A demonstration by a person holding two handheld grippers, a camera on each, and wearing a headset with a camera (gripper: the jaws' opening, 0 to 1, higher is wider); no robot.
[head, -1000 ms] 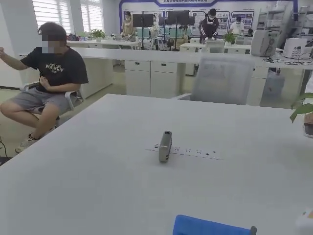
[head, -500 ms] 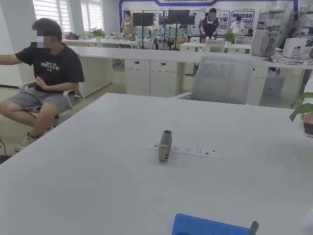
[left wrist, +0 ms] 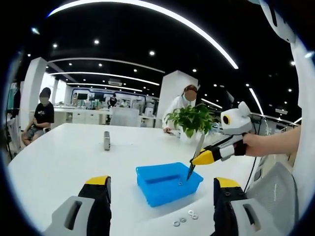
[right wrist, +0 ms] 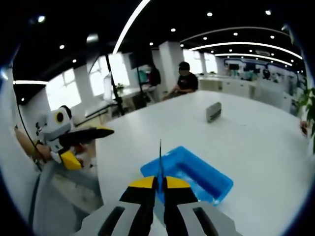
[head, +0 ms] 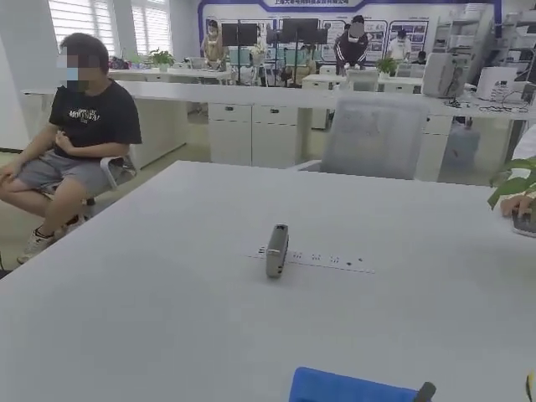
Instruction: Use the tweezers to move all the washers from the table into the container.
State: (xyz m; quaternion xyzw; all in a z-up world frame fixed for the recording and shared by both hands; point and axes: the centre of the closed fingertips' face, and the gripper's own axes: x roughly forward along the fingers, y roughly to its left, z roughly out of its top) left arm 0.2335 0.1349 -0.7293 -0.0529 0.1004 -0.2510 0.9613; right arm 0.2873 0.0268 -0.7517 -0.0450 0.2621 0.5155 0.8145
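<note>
The blue container (left wrist: 167, 183) sits on the white table (left wrist: 74, 157), and its rim shows at the head view's lower edge (head: 352, 389). A few small washers (left wrist: 184, 220) lie on the table just in front of it. My left gripper (left wrist: 162, 199) stands open, jaws wide apart, short of the washers. My right gripper (left wrist: 216, 153) comes in from the right, shut on the tweezers (left wrist: 196, 158), whose tip points down into the container. In the right gripper view my right gripper (right wrist: 158, 186) pinches the tweezers (right wrist: 160, 160) above the container (right wrist: 197, 174), and my left gripper (right wrist: 83, 140) is at the left.
A power strip (head: 322, 258) with a grey device (head: 276, 249) on it lies mid-table. A potted plant (left wrist: 192, 119) stands at the table's far right side. A person sits on a chair (head: 71, 142) off the left edge. A grey office chair (head: 373, 138) stands behind the table.
The head camera has shifted slightly. The seated person has lowered the raised arm to the lap. The container stays at the lower edge of the view.
</note>
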